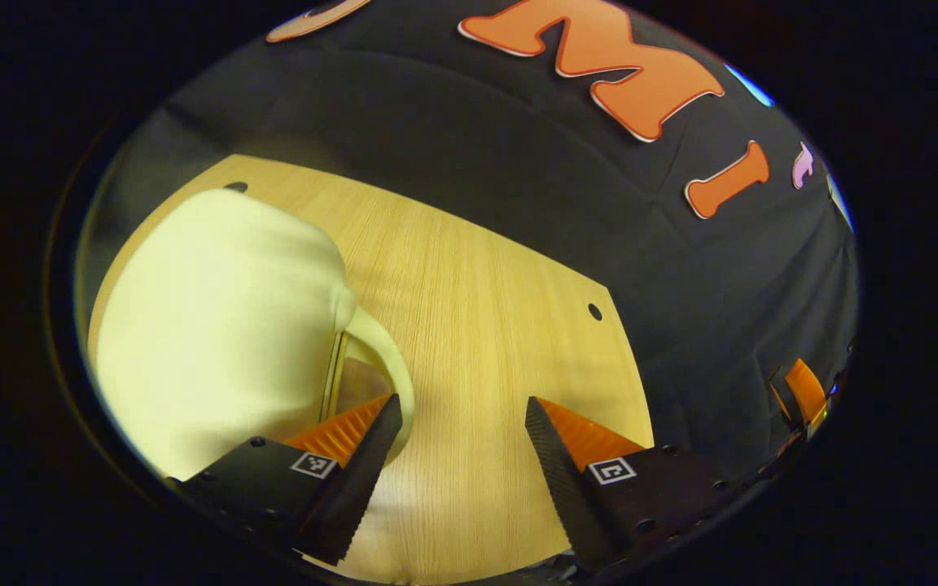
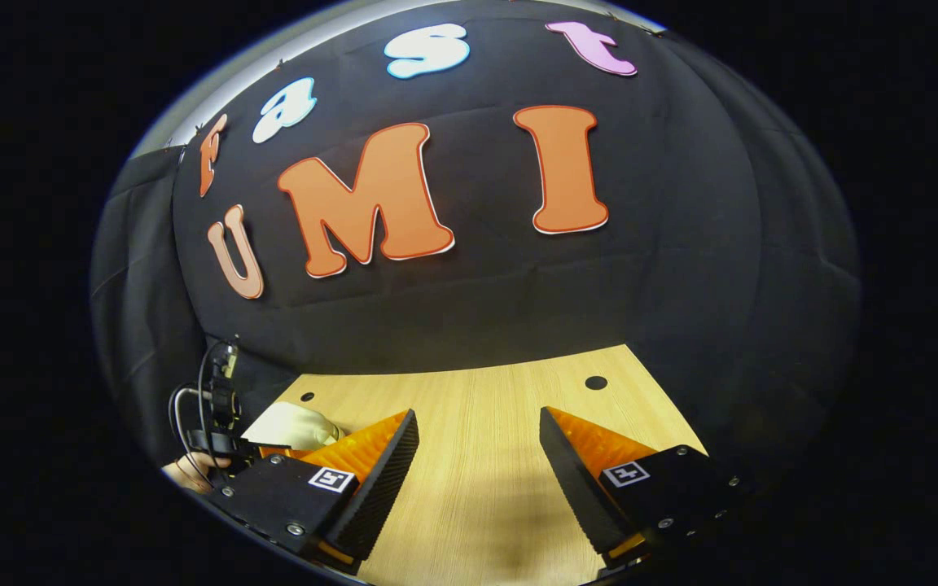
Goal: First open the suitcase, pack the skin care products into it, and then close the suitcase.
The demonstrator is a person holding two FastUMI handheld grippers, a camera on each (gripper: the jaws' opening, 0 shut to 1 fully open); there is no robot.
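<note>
In the left gripper view I am seeing the pale yellow suitcase (image 1: pixel 216 325) lying closed on the wooden table (image 1: pixel 485 325), its handle (image 1: pixel 383 358) curving just beside my left gripper (image 1: pixel 462 423), whose fingers are standing apart over bare wood. In the right gripper view my right gripper (image 2: pixel 477 439) is hovering with fingers spread, the suitcase (image 2: pixel 290 425) sitting far left

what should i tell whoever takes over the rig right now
Left claw: open, holding nothing, beside the handle of the pale yellow suitcase, not gripping it.
Right claw: open, holding nothing, above the bare wooden table.
The suitcase lies at the table's left and looks closed from here. No skin care products can be made out from here.
Done: nothing visible yet.
Left: open the suitcase, pack the products, close it.
</note>
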